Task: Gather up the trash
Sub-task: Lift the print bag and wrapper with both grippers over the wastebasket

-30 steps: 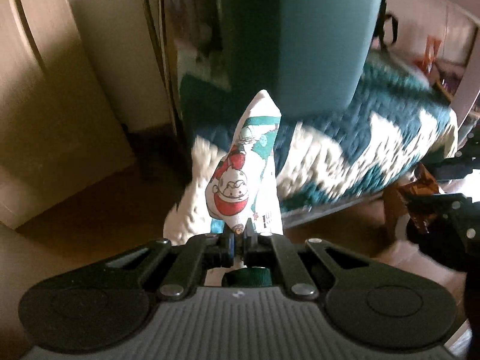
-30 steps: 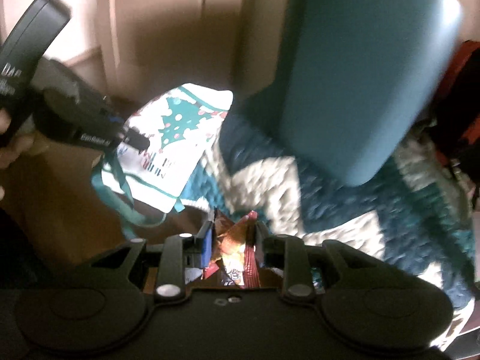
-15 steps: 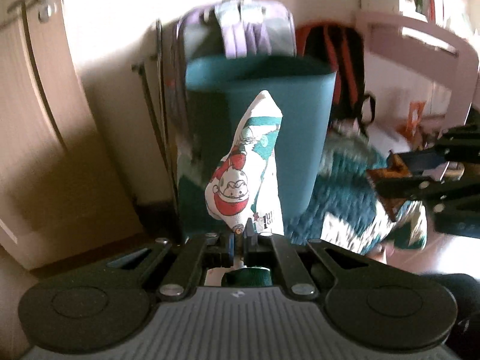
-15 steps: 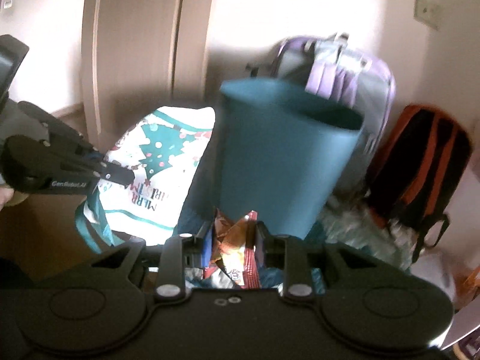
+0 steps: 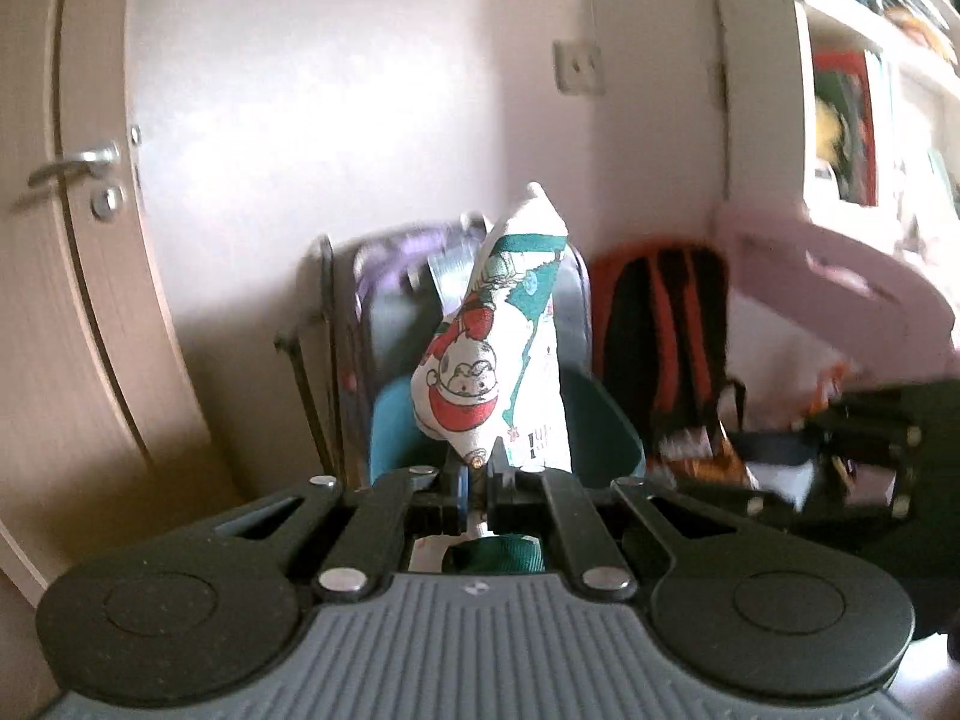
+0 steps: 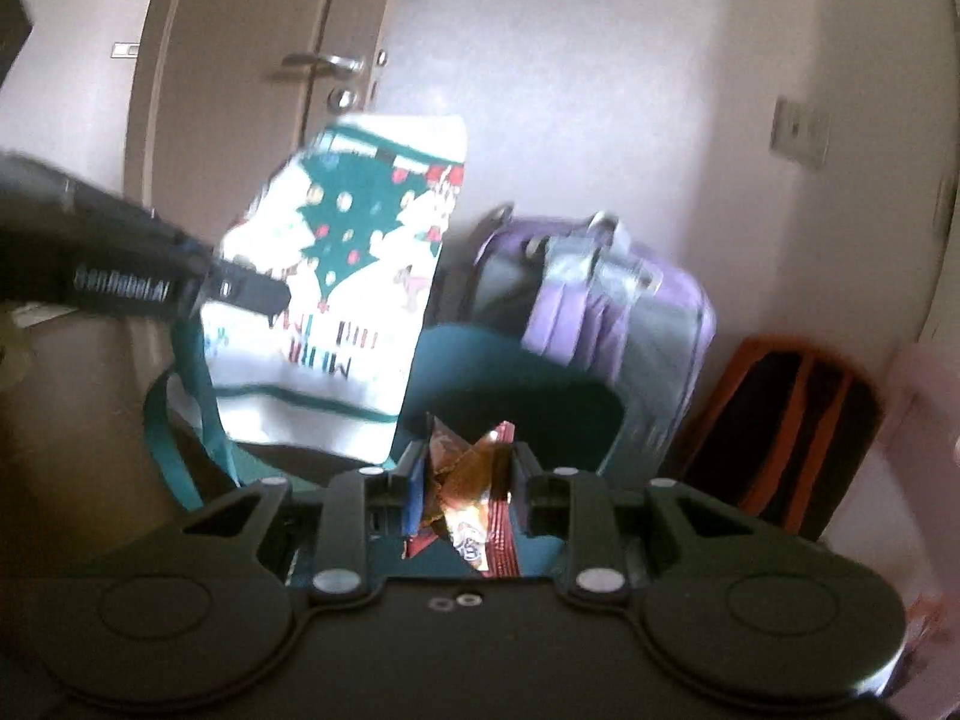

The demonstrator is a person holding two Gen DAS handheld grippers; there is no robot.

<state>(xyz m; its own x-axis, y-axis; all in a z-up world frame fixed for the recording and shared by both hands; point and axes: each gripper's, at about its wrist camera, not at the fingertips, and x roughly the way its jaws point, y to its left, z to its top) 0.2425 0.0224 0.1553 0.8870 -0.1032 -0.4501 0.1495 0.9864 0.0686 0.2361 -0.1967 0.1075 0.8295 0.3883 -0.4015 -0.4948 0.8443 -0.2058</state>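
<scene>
My left gripper (image 5: 477,474) is shut on a white Christmas-print bag (image 5: 510,336) with Santa and a green tree; the bag also shows in the right wrist view (image 6: 342,312), held up beside the bin. My right gripper (image 6: 468,468) is shut on a crumpled red and brown snack wrapper (image 6: 468,492). A teal trash bin (image 6: 516,396) stands just ahead and below both grippers; its rim also shows in the left wrist view (image 5: 606,420). The right gripper and wrapper (image 5: 702,456) appear at the right of the left wrist view.
A purple and grey backpack (image 6: 618,306) leans on the wall behind the bin. A black and orange backpack (image 6: 798,420) stands to its right. A beige door (image 5: 66,276) with a metal handle is on the left. White shelves (image 5: 864,78) are at the upper right.
Both grippers have risen with their loads. The view has swung from the quilt and the bin's side up to the bin's open rim, the wall and the backpacks.
</scene>
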